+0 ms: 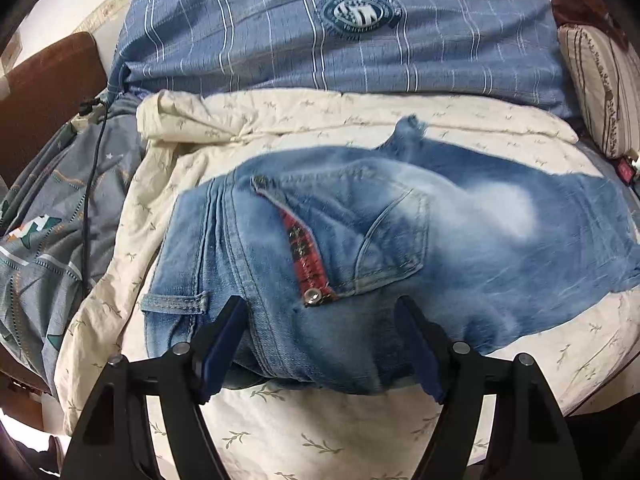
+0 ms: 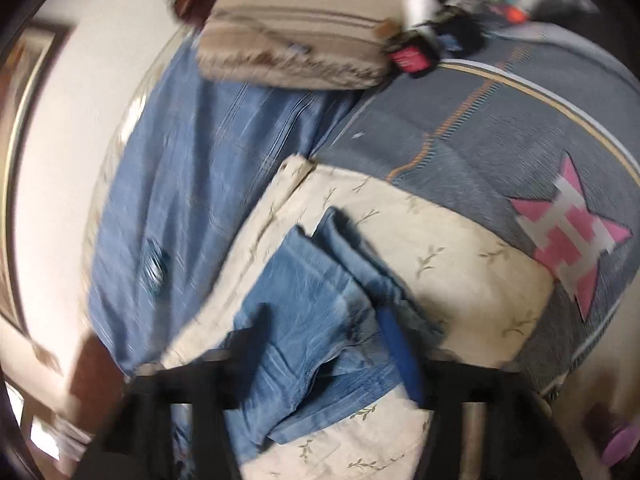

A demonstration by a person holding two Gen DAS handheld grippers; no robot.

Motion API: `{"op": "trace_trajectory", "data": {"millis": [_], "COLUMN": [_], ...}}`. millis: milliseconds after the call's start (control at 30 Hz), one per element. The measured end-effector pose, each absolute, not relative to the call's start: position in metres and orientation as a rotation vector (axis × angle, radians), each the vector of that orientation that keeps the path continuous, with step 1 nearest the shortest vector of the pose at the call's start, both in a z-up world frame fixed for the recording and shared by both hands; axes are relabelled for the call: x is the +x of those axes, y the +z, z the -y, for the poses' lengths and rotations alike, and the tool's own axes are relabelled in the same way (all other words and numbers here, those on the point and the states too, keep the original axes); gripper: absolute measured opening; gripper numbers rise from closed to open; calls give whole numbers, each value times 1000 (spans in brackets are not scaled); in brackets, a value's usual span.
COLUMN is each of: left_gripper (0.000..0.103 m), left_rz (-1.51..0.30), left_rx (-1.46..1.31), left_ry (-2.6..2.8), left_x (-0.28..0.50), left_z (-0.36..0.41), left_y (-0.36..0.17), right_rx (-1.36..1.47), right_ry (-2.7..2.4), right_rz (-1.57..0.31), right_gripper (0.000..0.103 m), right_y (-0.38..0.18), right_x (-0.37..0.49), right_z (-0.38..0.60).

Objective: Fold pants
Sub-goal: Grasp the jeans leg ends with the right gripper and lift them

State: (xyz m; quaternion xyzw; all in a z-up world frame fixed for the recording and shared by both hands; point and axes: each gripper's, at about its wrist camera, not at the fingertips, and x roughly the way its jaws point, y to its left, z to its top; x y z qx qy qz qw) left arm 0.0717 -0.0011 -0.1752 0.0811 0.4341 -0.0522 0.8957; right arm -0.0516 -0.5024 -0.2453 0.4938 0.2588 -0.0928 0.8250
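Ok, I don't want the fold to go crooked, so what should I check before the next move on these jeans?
1. Left claw open around the jeans' waist edge: ok.
2. Left claw actually gripping denim: not ok, jaws apart.
3. Right claw shut on the leg ends: cannot tell, blurred.
4. Jeans lying flat on the cream floral quilt: ok.
5. Black cable away from the jeans: ok.

A home bedroom: a bed spread with a cream leaf-print quilt point(image 1: 320, 432), a blue striped duvet point(image 1: 280, 40) across the upper frame, a striped pillow point(image 1: 600, 92) at upper right, and what may be a brown headboard point(image 1: 48, 92) at left.
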Motion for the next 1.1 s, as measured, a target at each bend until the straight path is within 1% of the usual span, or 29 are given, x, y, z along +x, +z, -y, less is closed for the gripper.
{"op": "trace_trajectory", "data": {"millis": [67,200,333,467,633,833,967,1100], "left_gripper": [77,77,77,77,77,77,77,77], "left_rz": [-890,-856,-870,-885,-890,-902,-913,-924], "left_rx": [150,168,177,172,165,159,148,142], "left_ry": [-141,-186,-198,-205,-210,-223,-229,-231], "left_x": [69,59,56,54,54,56,60,62], "left_z": [4,16,23,25,26,28,27,28], "left_y": [-169,-158,-160,-163,-165,-170,-173,-178], "right_rx": [1057,1063,1052,1103,1123,1154,1189,1135], "right_ry": [-189,-146,-151,-136,-132,-124,-107,-107], "right_rz": [-540,-584,-643,-669,-736,-712,-646,-612], "right_gripper": [66,66,66,66,66,68,68,68], "right_y": [-245,-251,-256,-266,-275,-278,-274,-263], "right_x": [-60,-63,-63,-65,-51,-45,-44,-39], "right_z": [507,503,498,496,491,492,495,491]}}
